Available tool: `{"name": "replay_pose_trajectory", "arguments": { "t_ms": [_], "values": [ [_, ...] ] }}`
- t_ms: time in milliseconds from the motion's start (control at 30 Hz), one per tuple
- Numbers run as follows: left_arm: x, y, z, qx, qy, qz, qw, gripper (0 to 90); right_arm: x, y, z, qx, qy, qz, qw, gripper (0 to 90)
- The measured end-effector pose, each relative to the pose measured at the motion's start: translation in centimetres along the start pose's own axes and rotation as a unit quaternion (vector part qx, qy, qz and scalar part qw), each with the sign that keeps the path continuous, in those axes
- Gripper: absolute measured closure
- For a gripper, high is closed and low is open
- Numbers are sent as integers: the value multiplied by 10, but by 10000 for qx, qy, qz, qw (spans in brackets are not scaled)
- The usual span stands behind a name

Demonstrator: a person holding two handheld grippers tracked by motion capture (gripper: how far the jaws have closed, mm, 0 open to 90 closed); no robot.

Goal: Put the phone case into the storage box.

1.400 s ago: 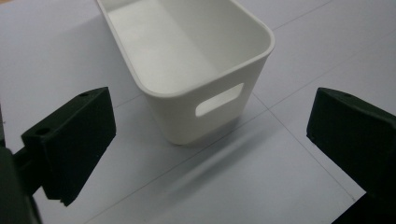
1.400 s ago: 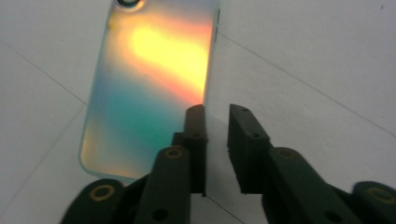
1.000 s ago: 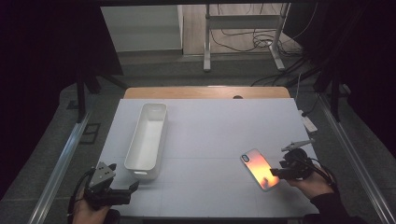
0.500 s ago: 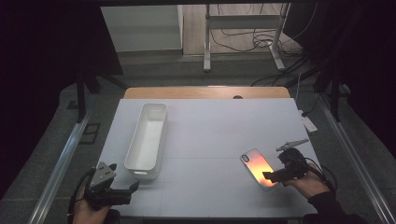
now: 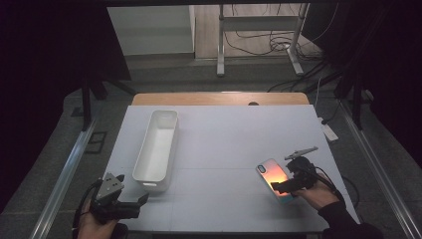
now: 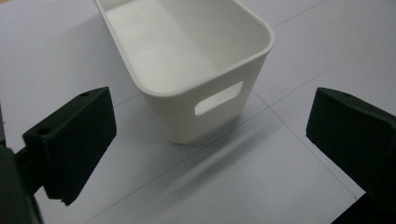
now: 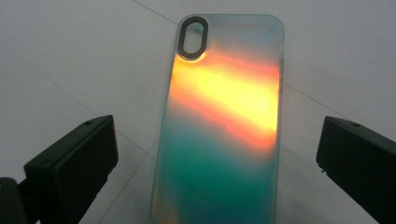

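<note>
A phone case (image 5: 275, 179) lies flat on the white table (image 5: 234, 149) in the lower right of the high view, its translucent back shimmering orange and yellow through the middle and teal toward the near end, with a grey oval camera cutout at the far corner. In the right gripper view the phone case (image 7: 224, 126) sits between the black jaws, its near end cut off by the bottom edge of the frame. The right gripper (image 5: 286, 185) hangs over the case's near end, jaws spread wide and touching nothing; they have just been opening, with the case lying between them and free of both pads. A second ago the same gripper sat a little farther up the frame, alongside the case's right edge. At lower left, the left gripper (image 5: 134, 204) stays put, jaws released, facing the handle end of a long white plastic bin (image 5: 157, 149); its far end is cropped in the left gripper view.
</note>
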State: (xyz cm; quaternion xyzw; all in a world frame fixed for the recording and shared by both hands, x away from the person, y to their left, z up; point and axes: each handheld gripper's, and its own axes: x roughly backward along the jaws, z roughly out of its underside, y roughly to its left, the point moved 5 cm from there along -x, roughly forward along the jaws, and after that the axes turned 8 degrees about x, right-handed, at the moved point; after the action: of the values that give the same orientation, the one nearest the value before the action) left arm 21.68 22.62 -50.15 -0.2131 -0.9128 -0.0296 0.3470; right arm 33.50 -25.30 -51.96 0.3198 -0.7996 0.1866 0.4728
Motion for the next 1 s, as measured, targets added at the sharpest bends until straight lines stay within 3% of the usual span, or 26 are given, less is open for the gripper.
{"name": "replay_pose_trajectory", "arguments": {
  "t_ms": [633, 1000],
  "values": [
    [0, 0, 0, -32, 11, 2, 10000, 22, -20, 0, 6, 65, 353, 182, 9992, 0],
    [0, -1, 0, -42, 20, -6, 10000, 21, -35, -1, 13, 203, 663, 315, 9971, 0]
  ]
}}
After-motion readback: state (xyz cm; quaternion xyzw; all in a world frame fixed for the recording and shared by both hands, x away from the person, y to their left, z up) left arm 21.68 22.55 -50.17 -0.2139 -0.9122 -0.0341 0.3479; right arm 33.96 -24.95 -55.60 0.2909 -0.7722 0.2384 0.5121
